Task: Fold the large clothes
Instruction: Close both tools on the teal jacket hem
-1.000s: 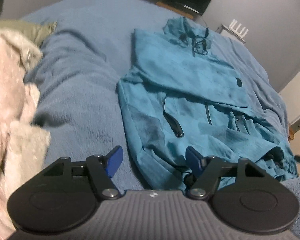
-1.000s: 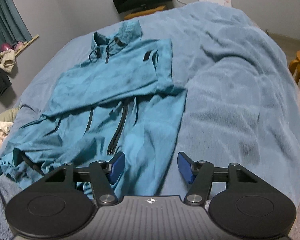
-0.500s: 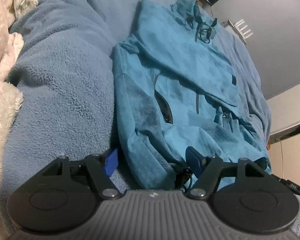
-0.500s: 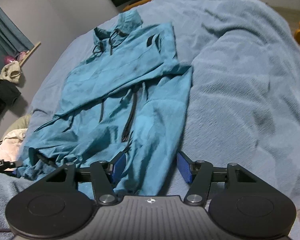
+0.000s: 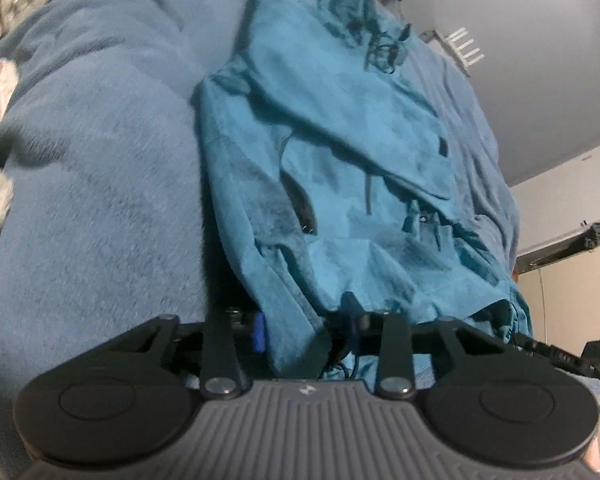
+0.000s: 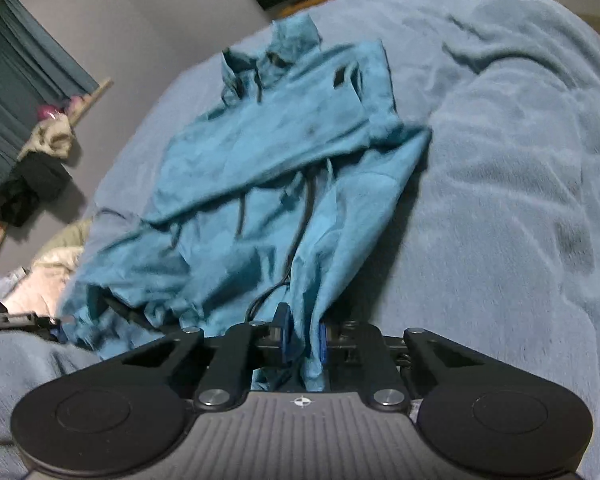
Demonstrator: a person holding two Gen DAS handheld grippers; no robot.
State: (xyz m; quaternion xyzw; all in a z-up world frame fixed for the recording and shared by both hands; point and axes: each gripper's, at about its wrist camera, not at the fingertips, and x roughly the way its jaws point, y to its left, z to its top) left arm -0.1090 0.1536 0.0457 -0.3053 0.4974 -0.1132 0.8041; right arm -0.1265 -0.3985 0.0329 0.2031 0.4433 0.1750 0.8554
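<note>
Jacket [image 5: 340,152] lies lengthwise on the bed [image 5: 100,184], collar at the far end, hem near both tools, one sleeve folded across its chest. Left tool [image 5: 306,334] and right tool [image 6: 302,338] have just closed, each pinching a hem corner.

Teal jacket [image 5: 340,168], black zips; blue fleece blanket [image 5: 100,208]; blue-padded black tongs [image 6: 302,342].

No readable text, labels, brands or numbers anywhere in either view
</note>
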